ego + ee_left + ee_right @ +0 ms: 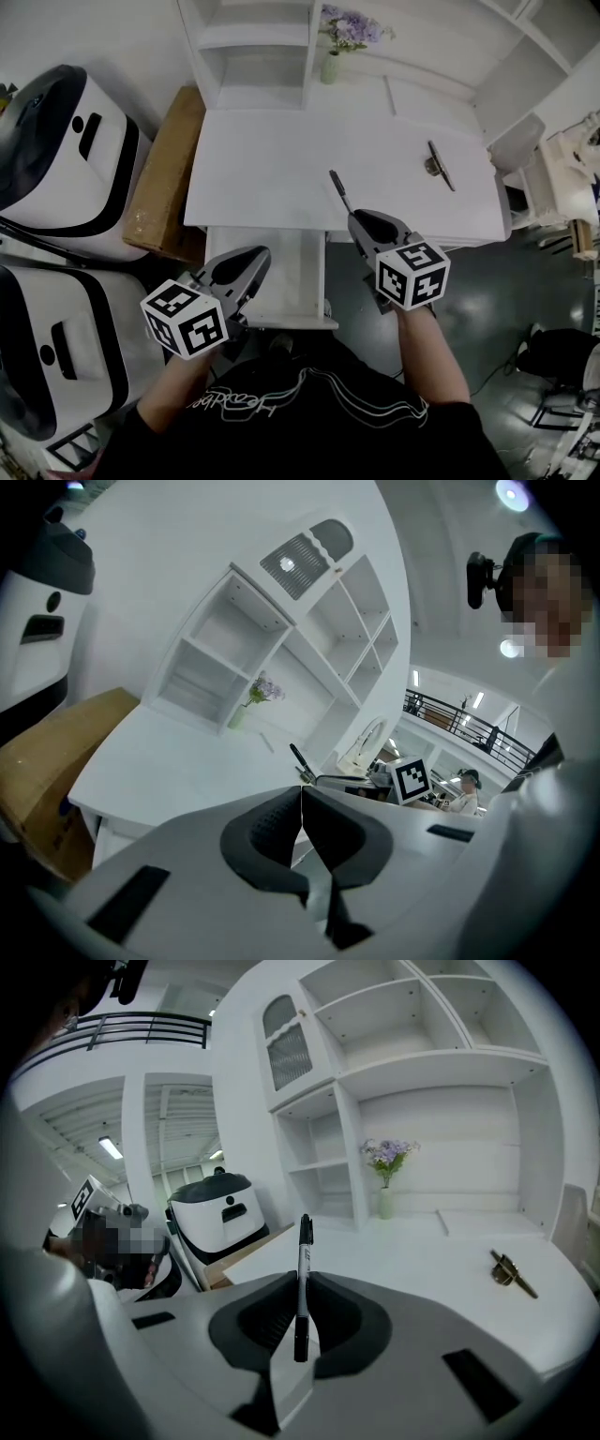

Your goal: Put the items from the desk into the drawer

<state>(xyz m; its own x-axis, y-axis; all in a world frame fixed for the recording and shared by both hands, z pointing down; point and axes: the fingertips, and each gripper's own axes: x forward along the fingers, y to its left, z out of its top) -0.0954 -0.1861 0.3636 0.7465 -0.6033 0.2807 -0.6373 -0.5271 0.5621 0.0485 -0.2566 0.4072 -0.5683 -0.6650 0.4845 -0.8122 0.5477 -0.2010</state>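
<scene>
Seen from above, our right tongs (362, 221) are clenched on a black marker (339, 190), held above the front edge of the white counter (272, 169). Our left tongs (253, 258) are closed on nothing, hovering over the open drawer (281, 286) below the counter's edge. A slim dark item with a metal piece (439, 165) lies near the counter's right side. We judge the marker is being carried to the drawer. Next, it needs moving left and down over the drawer, then releasing.
</scene>
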